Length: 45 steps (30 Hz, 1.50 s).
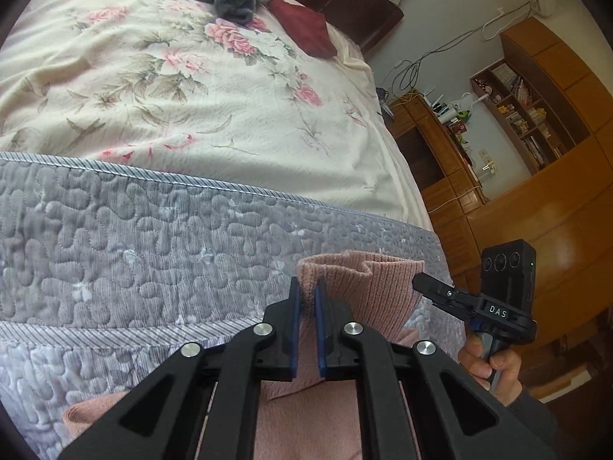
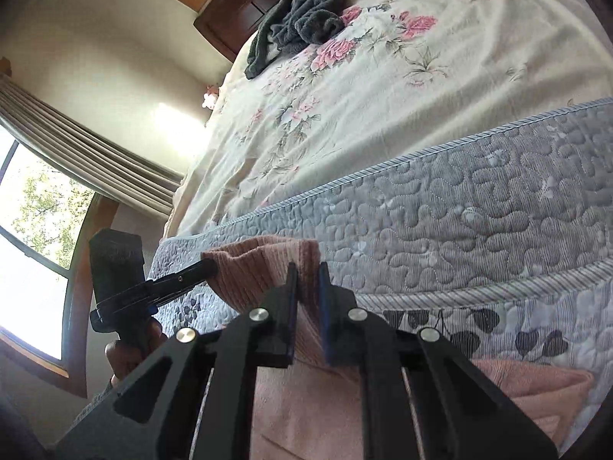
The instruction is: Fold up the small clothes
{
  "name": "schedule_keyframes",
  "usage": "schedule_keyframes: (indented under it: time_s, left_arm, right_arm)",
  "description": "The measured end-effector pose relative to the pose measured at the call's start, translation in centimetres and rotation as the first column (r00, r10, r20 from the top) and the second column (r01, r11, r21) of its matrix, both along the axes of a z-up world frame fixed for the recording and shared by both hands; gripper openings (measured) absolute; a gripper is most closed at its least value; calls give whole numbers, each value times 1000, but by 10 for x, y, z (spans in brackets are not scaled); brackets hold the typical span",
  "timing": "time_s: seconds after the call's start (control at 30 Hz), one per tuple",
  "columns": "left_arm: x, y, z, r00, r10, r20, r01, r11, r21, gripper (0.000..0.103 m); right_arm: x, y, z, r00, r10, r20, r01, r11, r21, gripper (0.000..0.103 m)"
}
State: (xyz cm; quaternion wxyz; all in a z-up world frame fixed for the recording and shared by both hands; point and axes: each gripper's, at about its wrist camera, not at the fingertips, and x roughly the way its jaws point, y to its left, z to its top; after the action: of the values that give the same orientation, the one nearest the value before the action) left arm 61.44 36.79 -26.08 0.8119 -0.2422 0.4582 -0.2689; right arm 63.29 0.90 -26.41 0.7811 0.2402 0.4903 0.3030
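You've got the pink knit garment (image 1: pixel 367 287) lifted in front of the mattress edge (image 1: pixel 153 245), your left claw (image 1: pixel 306 295) and right claw (image 2: pixel 308 280) each clamped on its top hem; no fold looks made yet, and the grey clothes (image 2: pixel 302 23) on the bed wait untouched

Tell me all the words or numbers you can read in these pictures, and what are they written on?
"DAS": white letters on the black body of the right gripper, seen from the left wrist camera.
The books on the wooden shelf have markings, but they are too small and blurred to read.
Nothing readable shows in the right wrist view; the left gripper there is dark and shows no letters.
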Motion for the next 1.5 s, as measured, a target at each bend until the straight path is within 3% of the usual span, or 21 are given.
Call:
schedule_keyframes:
  time_s: [0.17, 0.33, 0.53, 0.67, 0.77, 0.87, 1.07, 1.2, 1.3, 1.4, 1.5]
  left_arm:
    - [-43, -8, 22, 999, -34, 14, 34, 998, 48, 6]
    - [-92, -13, 23, 998, -64, 5, 63, 993, 102, 6]
    - [-146, -27, -4, 991, -121, -55, 129, 973, 193, 6]
    - [-174, -36, -41, 978, -145, -149, 179, 951, 252, 7]
    - [-189, -28, -65, 970, -110, -218, 164, 956, 244, 8]
    - [-196, -15, -76, 966, -67, -251, 112, 979, 171, 8]
    - [-181, -13, -83, 960, -21, -280, 29, 999, 25, 24]
    - [-166, -26, -92, 950, -1, -314, 12, 999, 34, 25]
    - [-163, -28, -102, 933, 53, -356, -14, 994, 113, 8]
    - [-168, -19, -103, 933, 87, -349, -41, 989, 139, 7]
    - [-174, -14, -96, 942, 61, -330, -33, 995, 90, 9]
  right_arm:
    - [-53, 4, 20, 999, 35, 26, -35, 999, 2, 8]
    - [-106, 3, 17, 998, 59, 15, -58, 998, -16, 8]
    - [-157, 0, -11, 996, 83, -35, -86, 993, -84, 8]
    - [-175, 0, -37, 990, 96, -100, -110, 984, -140, 9]
    - [-188, -5, -56, 982, 93, -164, -119, 981, -155, 12]
    - [-199, -16, -63, 978, 71, -198, -100, 985, -142, 20]
    - [-193, -27, -79, 950, -29, -310, 40, 999, 28, 33]
    - [-182, -7, -94, 934, -29, -356, 47, 998, 41, 37]
    - [-180, 4, -102, 940, -32, -339, -2, 995, -100, 6]
    - [-181, -5, -101, 952, -65, -299, 8, 982, -188, 4]
    - [-183, -9, -97, 956, -42, -290, -8, 986, -169, 7]
